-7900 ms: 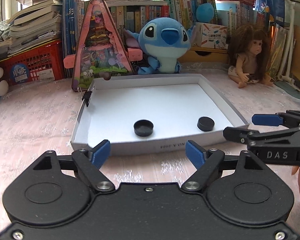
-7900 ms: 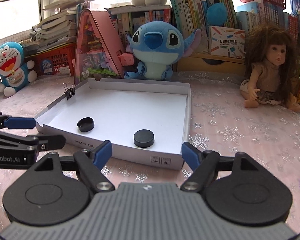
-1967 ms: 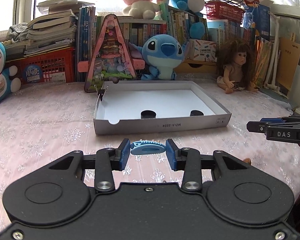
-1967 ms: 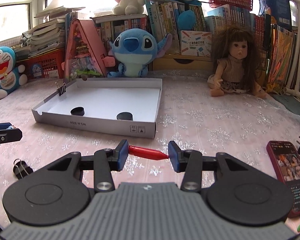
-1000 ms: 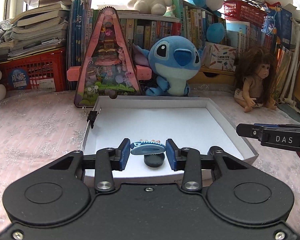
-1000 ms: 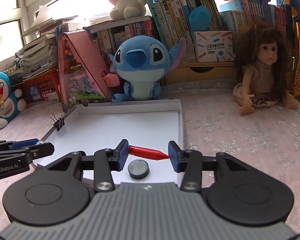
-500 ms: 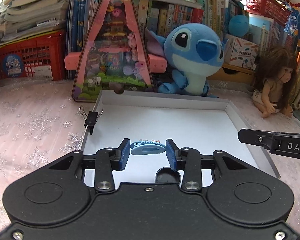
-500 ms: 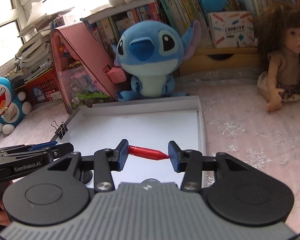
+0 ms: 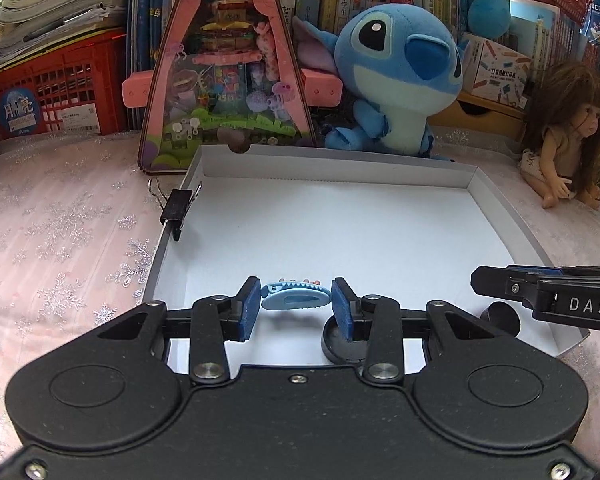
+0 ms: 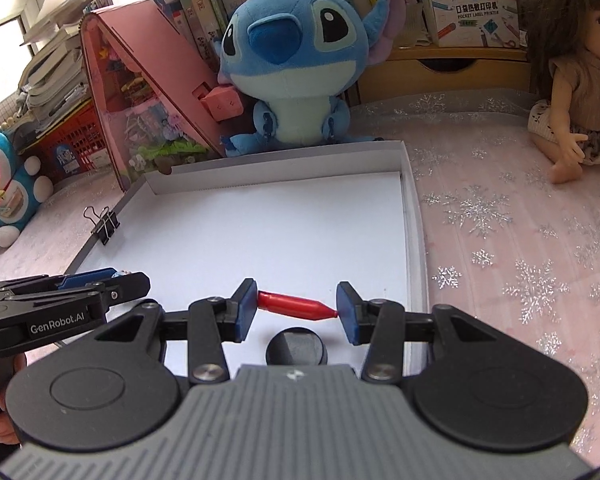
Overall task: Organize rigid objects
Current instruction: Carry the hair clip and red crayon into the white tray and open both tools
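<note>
My left gripper (image 9: pixel 296 304) is shut on a small light-blue fish-shaped cutter (image 9: pixel 294 298) and holds it over the near part of the white box tray (image 9: pixel 500 208). My right gripper (image 10: pixel 297 307) is shut on a red pen cap (image 10: pixel 294 305), held over the tray (image 10: pixel 414 216) near its right wall. Two black round lids lie in the tray: one under my left gripper (image 9: pixel 336 342), one further right (image 9: pixel 500 318). The right wrist view shows one lid (image 10: pixel 296 346) just below the red cap. Each gripper shows in the other's view, the right one (image 9: pixel 540 296) and the left one (image 10: pixel 72 292).
A black binder clip (image 9: pixel 176 208) is clipped on the tray's left wall. Behind the tray stand a pink triangular toy house (image 9: pixel 224 68), a blue plush (image 9: pixel 396 76) and a doll (image 9: pixel 564 132). A red crate (image 9: pixel 52 92) and books fill the back. The tablecloth is pink.
Both grippers have moved forward over the tray with their objects still held. The tray and the toys behind it loom larger now.
</note>
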A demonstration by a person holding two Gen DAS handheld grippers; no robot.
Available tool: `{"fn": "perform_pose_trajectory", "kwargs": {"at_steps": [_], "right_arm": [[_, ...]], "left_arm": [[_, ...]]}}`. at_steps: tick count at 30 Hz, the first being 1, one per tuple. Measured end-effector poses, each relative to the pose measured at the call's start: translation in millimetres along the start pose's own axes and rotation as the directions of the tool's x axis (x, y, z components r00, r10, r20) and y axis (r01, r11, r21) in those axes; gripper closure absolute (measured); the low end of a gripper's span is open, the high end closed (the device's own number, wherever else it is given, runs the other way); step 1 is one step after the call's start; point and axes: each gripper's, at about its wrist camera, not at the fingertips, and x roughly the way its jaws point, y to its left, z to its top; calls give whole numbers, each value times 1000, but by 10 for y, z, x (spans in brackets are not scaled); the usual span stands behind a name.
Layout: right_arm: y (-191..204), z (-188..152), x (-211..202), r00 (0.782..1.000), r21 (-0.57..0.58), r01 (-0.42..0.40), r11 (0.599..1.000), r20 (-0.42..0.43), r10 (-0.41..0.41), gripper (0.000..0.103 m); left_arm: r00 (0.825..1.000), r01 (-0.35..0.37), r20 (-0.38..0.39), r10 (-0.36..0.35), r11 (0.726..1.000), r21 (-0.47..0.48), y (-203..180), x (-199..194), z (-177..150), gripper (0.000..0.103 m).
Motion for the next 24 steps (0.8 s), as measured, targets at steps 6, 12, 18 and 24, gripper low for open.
{"fn": "perform_pose_trajectory", "kwargs": {"at_steps": [6, 12, 18, 24], "right_arm": [[43, -42, 54, 999, -42, 40, 998, -1, -40, 54], [73, -81, 59, 998, -72, 63, 995, 10, -62, 49], [113, -119, -85, 997, -89, 56, 995, 53, -51, 35], [139, -211, -304, 994, -111, 51, 993, 100, -40, 21]], "left_arm": [[1000, -9, -10, 9, 1000, -2, 1, 53, -34, 66], [1000, -15, -8, 15, 1000, 1, -25, 37, -36, 66], [999, -10, 44, 9, 1000, 21, -65, -152, -39, 49], [995, 28, 94, -31, 999, 31, -77, -452, -88, 26]]}}
